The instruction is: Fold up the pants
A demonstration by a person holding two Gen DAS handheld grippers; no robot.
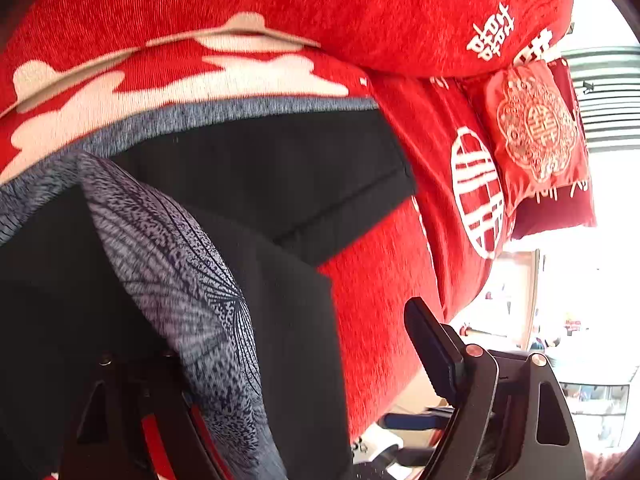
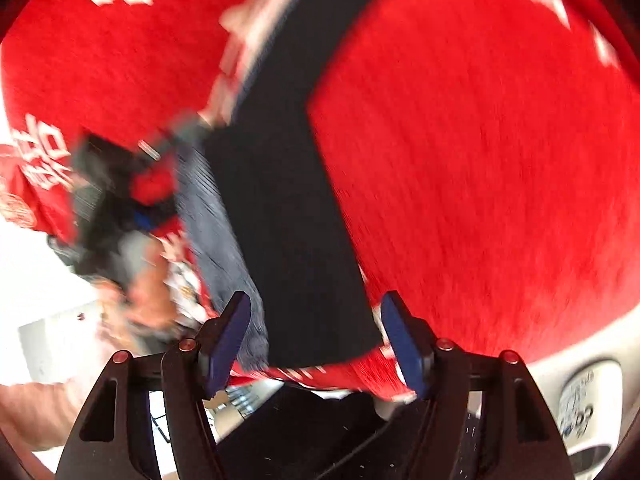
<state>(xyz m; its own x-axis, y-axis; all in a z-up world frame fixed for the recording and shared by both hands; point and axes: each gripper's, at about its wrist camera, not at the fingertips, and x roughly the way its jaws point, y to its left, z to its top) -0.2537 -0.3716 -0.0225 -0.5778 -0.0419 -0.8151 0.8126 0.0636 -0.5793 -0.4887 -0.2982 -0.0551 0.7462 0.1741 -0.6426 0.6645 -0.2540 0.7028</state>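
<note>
The black pants (image 1: 248, 184), grey-waisted, lay folded lengthwise on the red bedspread (image 1: 384, 280) below a red pillow (image 1: 532, 128), with the right gripper (image 2: 316, 324) spread apart above the near end and the left gripper (image 1: 280, 360) wide open, grey fabric bunched between its jaws.

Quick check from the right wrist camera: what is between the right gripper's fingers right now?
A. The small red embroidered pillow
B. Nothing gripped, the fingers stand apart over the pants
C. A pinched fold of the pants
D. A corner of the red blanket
B: the right gripper has its blue fingers spread wide, and the black pants lie flat on the red blanket beyond them, not pinched.
</note>
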